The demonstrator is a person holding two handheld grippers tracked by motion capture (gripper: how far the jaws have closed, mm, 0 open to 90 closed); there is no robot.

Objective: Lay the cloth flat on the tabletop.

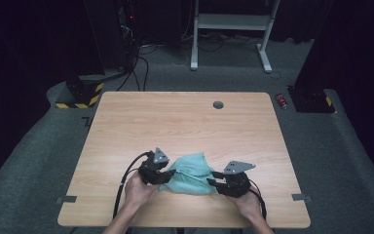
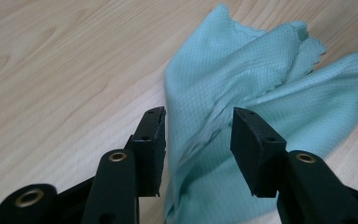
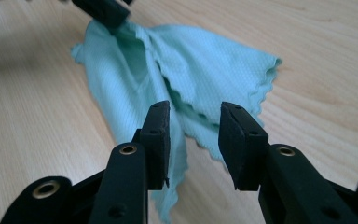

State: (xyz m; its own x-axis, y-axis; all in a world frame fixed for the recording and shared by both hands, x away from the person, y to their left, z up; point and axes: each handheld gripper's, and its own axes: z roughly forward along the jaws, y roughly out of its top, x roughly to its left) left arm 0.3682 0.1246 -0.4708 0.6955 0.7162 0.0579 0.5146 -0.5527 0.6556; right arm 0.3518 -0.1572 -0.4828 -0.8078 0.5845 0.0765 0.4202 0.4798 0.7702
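A crumpled teal cloth (image 1: 191, 173) lies on the wooden table (image 1: 185, 126) near its front edge. My left gripper (image 1: 164, 176) is at the cloth's left end and my right gripper (image 1: 213, 182) at its right end. In the left gripper view the left gripper (image 2: 198, 116) stands open, with a raised fold of the cloth (image 2: 242, 70) running between its jaws. In the right gripper view the right gripper (image 3: 194, 112) is open too, just over the cloth's (image 3: 200, 65) scalloped near edge. The left gripper's tip (image 3: 103, 10) shows at the cloth's far corner.
A round cable hole (image 1: 218, 104) sits near the table's far edge. Grey tape marks (image 1: 66, 199) (image 1: 302, 197) flank the front corners. On the floor beyond are a white desk frame (image 1: 231, 22), a red can (image 1: 282, 100) and a yellow-black striped base (image 1: 80, 95).
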